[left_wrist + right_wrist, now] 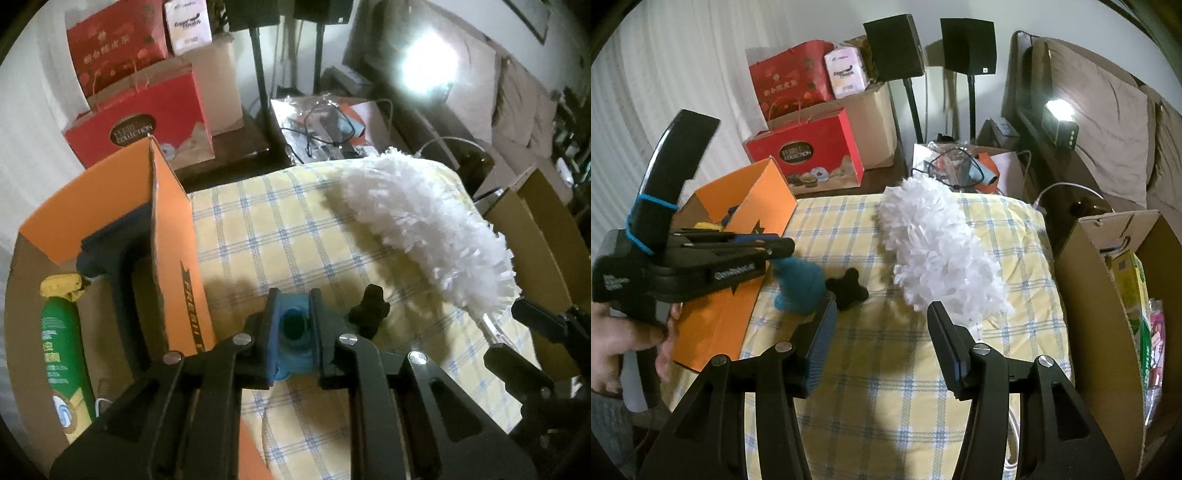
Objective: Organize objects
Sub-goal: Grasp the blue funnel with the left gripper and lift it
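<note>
Left gripper (pixel 293 328) clamped on a blue object (pixel 293 332) (teal, fuzzy in the right view) just beside the orange box (pixel 173 236), right gripper (pixel 882 332) spread apart, white duster (pixel 938 254) lying ahead on the checked cloth (pixel 849 229), small black knob (pixel 847 288) near the blue object

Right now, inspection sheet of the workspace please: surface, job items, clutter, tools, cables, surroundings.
Surface: checked yellow cloth, partly bare.
Job's things: blue object held above cloth; white duster lying on it; black knob beside the blue object; orange box at left, holding a green tube.
Clutter: cardboard box of packets at right.
Tools: left tool shut on blue object; right tool open, empty.
Cables: tangle behind the cloth.
Surroundings: red bags, speakers.
</note>
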The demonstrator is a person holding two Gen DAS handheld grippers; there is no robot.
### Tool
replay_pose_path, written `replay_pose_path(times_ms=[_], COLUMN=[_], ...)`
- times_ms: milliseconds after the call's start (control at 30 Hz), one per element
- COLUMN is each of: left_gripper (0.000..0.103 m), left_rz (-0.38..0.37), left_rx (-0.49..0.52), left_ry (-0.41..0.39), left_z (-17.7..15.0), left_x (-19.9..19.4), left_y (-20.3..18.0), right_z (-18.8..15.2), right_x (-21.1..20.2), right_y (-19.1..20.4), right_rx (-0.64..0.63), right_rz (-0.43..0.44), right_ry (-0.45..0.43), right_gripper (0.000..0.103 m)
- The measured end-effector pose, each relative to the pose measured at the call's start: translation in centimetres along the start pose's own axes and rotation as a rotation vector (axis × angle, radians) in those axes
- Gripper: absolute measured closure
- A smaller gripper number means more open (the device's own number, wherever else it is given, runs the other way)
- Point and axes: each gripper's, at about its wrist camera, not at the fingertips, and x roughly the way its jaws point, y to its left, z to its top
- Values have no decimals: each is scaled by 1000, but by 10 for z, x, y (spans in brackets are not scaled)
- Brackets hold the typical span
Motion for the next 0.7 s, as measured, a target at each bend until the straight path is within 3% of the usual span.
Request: replay_pose_path(times_ms=[233,700], left_gripper=[90,90], left_rz=[-54,-135], left_rx=[-3,-49], left_ry=[-29,-186], left_z=[0,7], left_x=[-14,-97], left_y=[-6,11], right_z=[-1,11], right_x=[3,41], right_y=[-1,10], right_rx=[10,-30], right_rz=[13,69], right_ry=[5,51], right_gripper=[50,56])
